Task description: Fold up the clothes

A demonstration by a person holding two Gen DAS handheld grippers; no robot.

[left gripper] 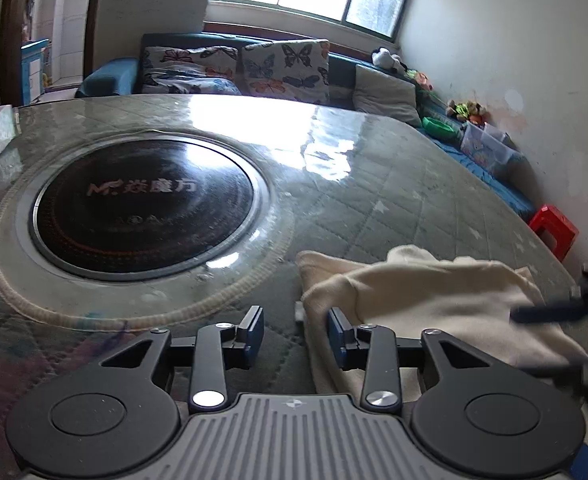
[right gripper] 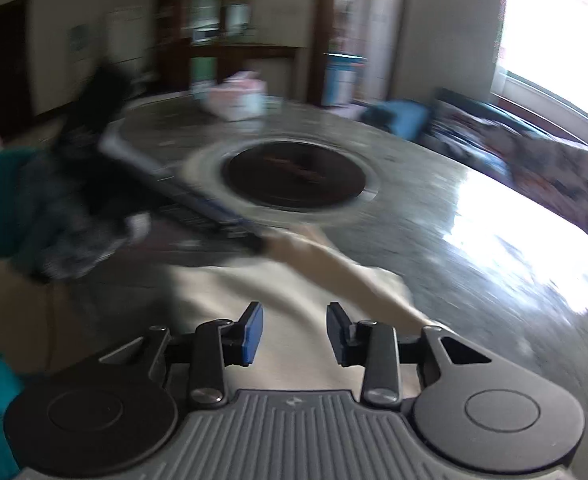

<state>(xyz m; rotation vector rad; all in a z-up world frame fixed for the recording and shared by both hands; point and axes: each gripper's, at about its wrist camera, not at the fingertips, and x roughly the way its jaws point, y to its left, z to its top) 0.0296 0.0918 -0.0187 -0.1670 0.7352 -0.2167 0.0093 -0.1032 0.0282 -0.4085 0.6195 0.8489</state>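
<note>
Left wrist view shows the cream garment (left gripper: 434, 304) bunched at the table's (left gripper: 374, 184) near edge, soft, light and floppy, best pinched at a hem or corner, while the left gripper (left gripper: 296, 336) and right gripper (right gripper: 294, 334) stand part-open, gripping nothing.
</note>
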